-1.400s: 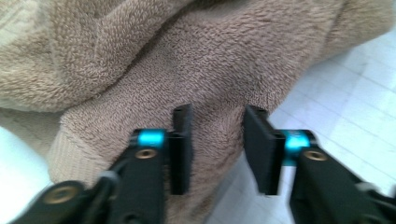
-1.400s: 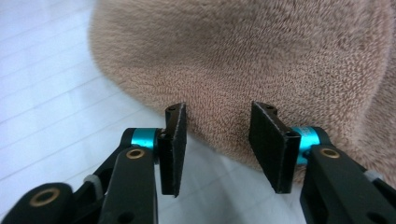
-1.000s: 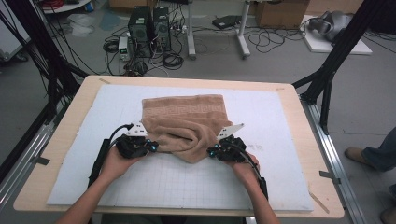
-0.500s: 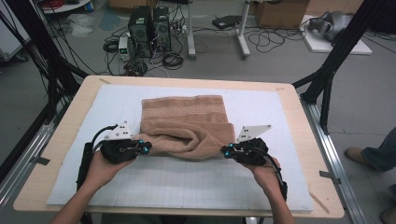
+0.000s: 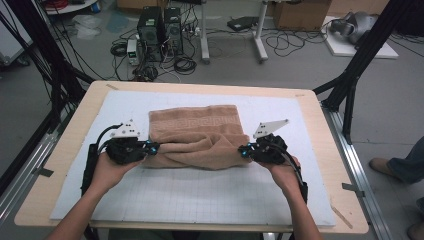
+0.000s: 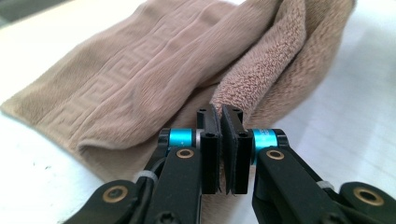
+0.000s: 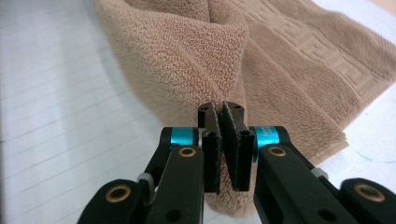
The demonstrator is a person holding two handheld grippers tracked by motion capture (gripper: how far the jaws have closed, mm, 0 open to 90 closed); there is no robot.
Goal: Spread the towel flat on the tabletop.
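Observation:
A tan towel (image 5: 200,135) with a key-pattern band lies folded on the white gridded mat (image 5: 200,190). Its near edge is pulled up and stretched between my two grippers. My left gripper (image 5: 150,147) pinches the towel's near left corner. In the left gripper view the jaws are shut on a fold of the towel (image 6: 261,79), at the left gripper (image 6: 220,116). My right gripper (image 5: 242,151) holds the near right corner. In the right gripper view, the right gripper (image 7: 220,114) has its pads closed on the towel (image 7: 187,60).
The mat covers a wooden table (image 5: 65,150) with metal rails along both sides. Black tripod legs (image 5: 350,85) stand at the far corners. Computer towers and cables (image 5: 160,35) sit on the floor beyond. A person's foot (image 5: 385,165) is at the right.
Both hands have moved apart and risen, drawing the towel's bunched near edge out wide between the grippers. The jaws have stayed shut on the cloth.

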